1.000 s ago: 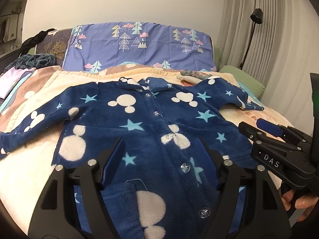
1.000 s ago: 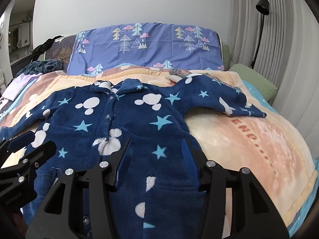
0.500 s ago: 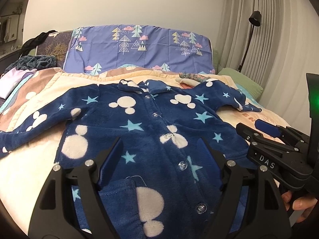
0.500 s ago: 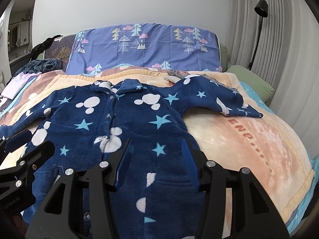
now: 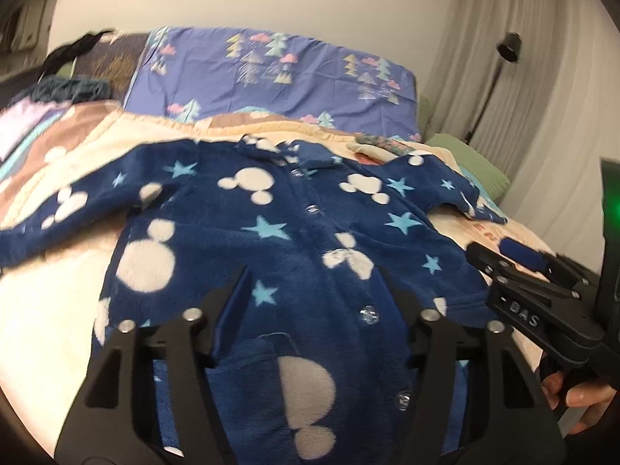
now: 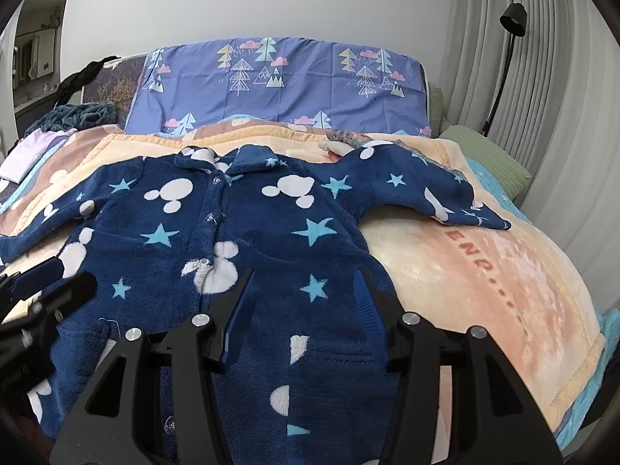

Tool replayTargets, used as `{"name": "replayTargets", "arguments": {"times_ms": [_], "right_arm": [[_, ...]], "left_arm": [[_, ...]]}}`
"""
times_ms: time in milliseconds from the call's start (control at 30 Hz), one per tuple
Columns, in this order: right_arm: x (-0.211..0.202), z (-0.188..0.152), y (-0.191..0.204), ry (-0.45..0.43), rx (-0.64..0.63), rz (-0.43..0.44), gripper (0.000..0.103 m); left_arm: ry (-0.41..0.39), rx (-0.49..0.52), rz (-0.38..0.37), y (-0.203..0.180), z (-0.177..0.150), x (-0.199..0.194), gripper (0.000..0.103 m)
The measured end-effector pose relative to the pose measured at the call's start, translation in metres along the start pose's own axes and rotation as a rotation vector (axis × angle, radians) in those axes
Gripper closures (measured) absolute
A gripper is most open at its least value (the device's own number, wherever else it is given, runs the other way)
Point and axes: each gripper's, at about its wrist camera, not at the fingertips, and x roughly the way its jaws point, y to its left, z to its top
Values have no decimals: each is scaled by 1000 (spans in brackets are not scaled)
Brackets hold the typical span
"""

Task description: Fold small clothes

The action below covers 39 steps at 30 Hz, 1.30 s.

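A navy fleece baby suit (image 5: 271, 232) with white mouse heads, light blue stars and a buttoned front lies spread flat on the bed, sleeves out to both sides (image 6: 271, 228). My left gripper (image 5: 314, 275) hovers over its lower left half; its jaws are closing with only the fabric lying below them, nothing pinched. My right gripper (image 6: 304, 275) stands open over the lower right half, its blue pads apart above the cloth. Each gripper also shows in the other's view: the right gripper (image 5: 488, 248) and the left gripper (image 6: 73, 275).
A peach blanket (image 6: 465, 271) covers the bed. A purple pillow with trees (image 6: 279, 77) stands at the head, a green pillow (image 6: 488, 155) at the right. Loose clothes (image 6: 58, 124) lie at the far left. A black lamp (image 6: 511, 19) and curtains stand at the right. A hand (image 5: 577, 395) holds the right gripper.
The left wrist view has rolled and blurred as that gripper shifted over the suit, and its fingers stand slightly closer together. The right wrist view is nearly the same.
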Motion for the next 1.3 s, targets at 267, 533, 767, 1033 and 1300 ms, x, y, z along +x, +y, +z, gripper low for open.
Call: {"name": "replayTargets", "arguments": {"times_ms": [267, 533, 767, 1033, 1300], "right_arm": [[20, 1, 0, 34, -8, 13, 49], [51, -2, 3, 103, 1, 40, 49], [67, 0, 6, 125, 6, 43, 49], [77, 6, 9, 122, -9, 48, 49], [95, 15, -21, 137, 54, 49, 49]], "left_arm": [[16, -260, 92, 110, 4, -3, 72], [-22, -703, 283, 274, -16, -39, 42], [-91, -1066, 349, 366, -38, -57, 26], [-154, -1098, 347, 387, -18, -46, 94], [-266, -585, 149, 236, 141, -45, 94]]}}
